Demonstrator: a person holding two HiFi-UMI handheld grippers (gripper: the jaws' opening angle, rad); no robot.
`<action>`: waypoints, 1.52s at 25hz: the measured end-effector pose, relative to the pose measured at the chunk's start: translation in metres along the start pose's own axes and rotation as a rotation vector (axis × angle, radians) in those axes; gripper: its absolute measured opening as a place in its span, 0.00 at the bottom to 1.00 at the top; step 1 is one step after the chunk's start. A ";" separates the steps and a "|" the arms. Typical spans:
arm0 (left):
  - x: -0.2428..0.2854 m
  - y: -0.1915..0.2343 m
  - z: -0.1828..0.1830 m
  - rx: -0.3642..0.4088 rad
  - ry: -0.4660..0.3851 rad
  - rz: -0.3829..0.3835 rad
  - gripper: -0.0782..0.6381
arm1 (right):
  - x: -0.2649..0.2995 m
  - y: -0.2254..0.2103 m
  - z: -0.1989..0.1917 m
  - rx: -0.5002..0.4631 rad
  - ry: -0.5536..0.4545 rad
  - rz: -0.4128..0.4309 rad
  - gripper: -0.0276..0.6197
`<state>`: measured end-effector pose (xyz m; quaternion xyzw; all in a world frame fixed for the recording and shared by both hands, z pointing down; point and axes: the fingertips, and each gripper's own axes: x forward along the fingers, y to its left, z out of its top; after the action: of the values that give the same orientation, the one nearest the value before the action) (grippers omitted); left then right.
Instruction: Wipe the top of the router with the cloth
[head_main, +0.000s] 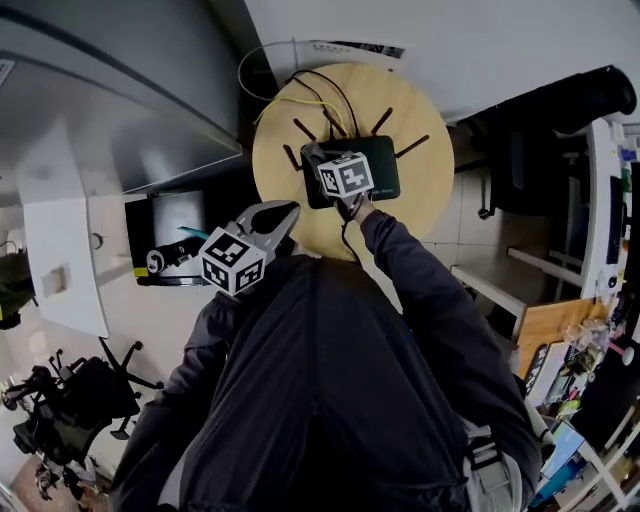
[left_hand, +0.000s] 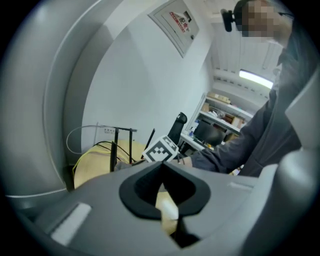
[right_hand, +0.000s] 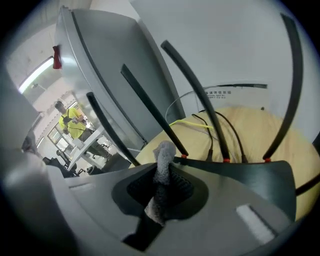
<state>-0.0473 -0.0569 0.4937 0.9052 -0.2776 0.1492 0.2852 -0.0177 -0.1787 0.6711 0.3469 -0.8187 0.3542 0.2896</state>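
Two tongs, two roles. Our right gripper (right_hand: 166, 162) is clamped on a twist of grey cloth (right_hand: 161, 187) at the near left corner of the black router (right_hand: 240, 172). The router lies around the middle of the round wooden table (head_main: 425, 200), with cables running off toward the far edge. Our left gripper (left_hand: 160, 169) has its jaws together on nothing, off the table's near edge. We judge the wipe needs the cloth pressed flat and drawn across the lid, clear of the raised antennas (right_hand: 150, 112). We cannot tell whether cloth meets lid; from above, the marker cube (head_main: 347, 174) hides the contact.
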 end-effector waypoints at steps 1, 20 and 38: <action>-0.003 0.001 0.000 -0.003 -0.002 0.008 0.11 | 0.009 -0.001 0.000 0.002 0.017 -0.006 0.09; -0.004 0.005 0.002 0.023 0.013 -0.032 0.11 | -0.065 -0.145 -0.032 0.130 0.024 -0.309 0.09; -0.012 0.008 0.002 0.023 0.009 -0.031 0.11 | 0.006 0.027 -0.042 -0.097 0.076 -0.053 0.09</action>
<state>-0.0614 -0.0592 0.4906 0.9119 -0.2605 0.1521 0.2783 -0.0327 -0.1348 0.6895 0.3404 -0.8140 0.3193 0.3460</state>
